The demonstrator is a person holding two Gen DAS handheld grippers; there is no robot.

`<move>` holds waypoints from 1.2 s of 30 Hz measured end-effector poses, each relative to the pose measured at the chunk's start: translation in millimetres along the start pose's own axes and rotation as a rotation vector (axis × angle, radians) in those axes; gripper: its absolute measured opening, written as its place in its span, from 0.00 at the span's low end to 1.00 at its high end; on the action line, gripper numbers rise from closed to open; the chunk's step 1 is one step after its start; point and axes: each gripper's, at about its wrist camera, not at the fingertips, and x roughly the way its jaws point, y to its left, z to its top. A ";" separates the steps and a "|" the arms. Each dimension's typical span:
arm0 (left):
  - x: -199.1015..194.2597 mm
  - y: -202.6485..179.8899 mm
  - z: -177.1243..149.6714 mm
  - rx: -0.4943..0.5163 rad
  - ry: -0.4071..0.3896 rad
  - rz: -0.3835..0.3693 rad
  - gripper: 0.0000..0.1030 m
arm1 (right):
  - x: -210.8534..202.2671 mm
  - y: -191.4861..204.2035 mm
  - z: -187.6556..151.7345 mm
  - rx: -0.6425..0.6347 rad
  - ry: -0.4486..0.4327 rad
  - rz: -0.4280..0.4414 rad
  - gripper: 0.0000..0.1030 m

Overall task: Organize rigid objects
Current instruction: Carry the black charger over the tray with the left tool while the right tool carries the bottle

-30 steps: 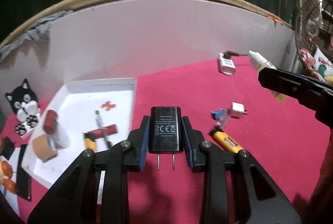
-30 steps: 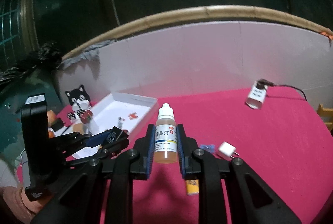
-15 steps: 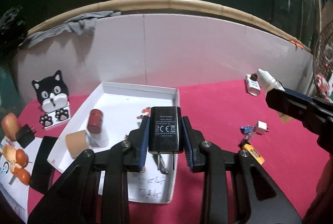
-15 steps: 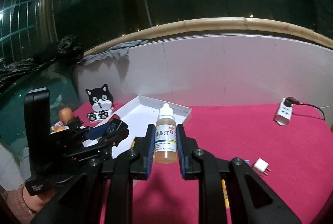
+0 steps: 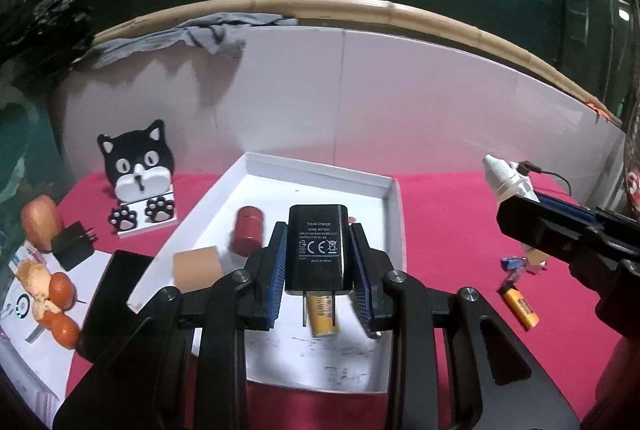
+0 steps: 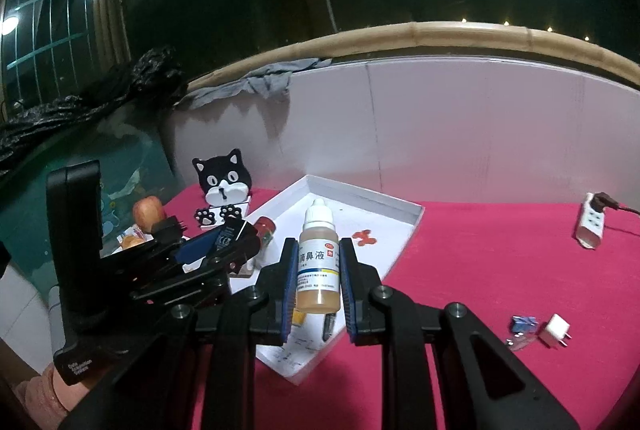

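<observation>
Bare white tray (image 5: 386, 214) far end — red can (image 5: 248, 234), tape roll (image 5: 196, 266) leftward.

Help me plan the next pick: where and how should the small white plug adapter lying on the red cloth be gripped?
Grip the white plug adapter across its flat cube body, coming from above. It lies on its side with the prongs pointing right, so close on the two plain faces, clear of the prongs and of the blue clip beside it.
</observation>
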 end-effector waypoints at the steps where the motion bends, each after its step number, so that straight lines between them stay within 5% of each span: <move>1: 0.8 3.8 -0.2 -0.005 0.000 0.006 0.28 | 3.9 2.4 1.3 0.000 0.005 0.004 0.18; 20: 28.1 65.6 9.6 -0.069 0.013 0.096 0.28 | 53.7 24.1 6.4 -0.013 0.086 0.001 0.18; 26: 58.5 96.1 29.2 -0.138 0.053 0.033 0.28 | 77.6 23.5 4.9 0.017 0.124 -0.017 0.18; 36: 93.7 77.5 24.7 -0.145 0.122 -0.018 0.28 | 124.4 20.9 -21.4 0.059 0.241 -0.035 0.18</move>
